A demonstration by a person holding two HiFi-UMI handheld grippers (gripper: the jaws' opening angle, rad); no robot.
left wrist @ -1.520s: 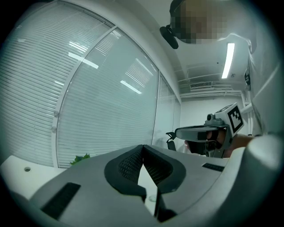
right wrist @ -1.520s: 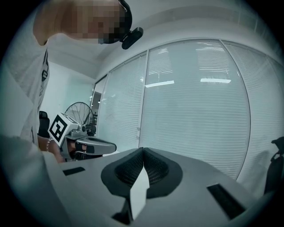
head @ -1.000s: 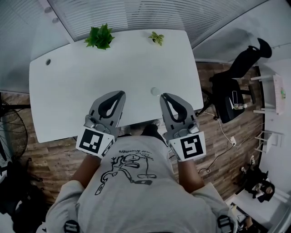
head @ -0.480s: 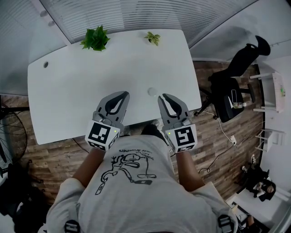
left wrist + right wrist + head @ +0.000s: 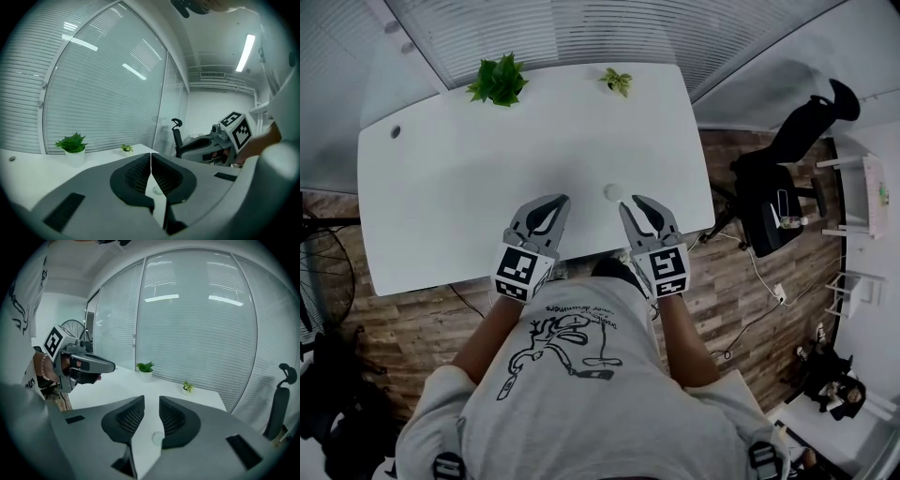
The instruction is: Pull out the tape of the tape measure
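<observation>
A small round white object (image 5: 613,191), the only thing here that could be the tape measure, lies on the white table (image 5: 469,178) near its front right. No tape shows. My left gripper (image 5: 561,200) hovers over the front edge to its left, jaws shut with the tips touching and nothing in them (image 5: 151,155). My right gripper (image 5: 629,202) is just right of the round object and short of it. Its jaws are opening, with a narrow gap and nothing between them (image 5: 151,400). Through that gap the round object (image 5: 158,438) shows on the table below.
Two potted plants stand at the table's far edge, a larger one (image 5: 498,80) and a small one (image 5: 618,81). A cable hole (image 5: 395,132) marks the far left corner. A black office chair (image 5: 787,159) stands on the wood floor to the right.
Both grippers have moved forward and down toward the table's front edge and closer together. The right gripper's jaws have parted slightly; the left stays shut.
</observation>
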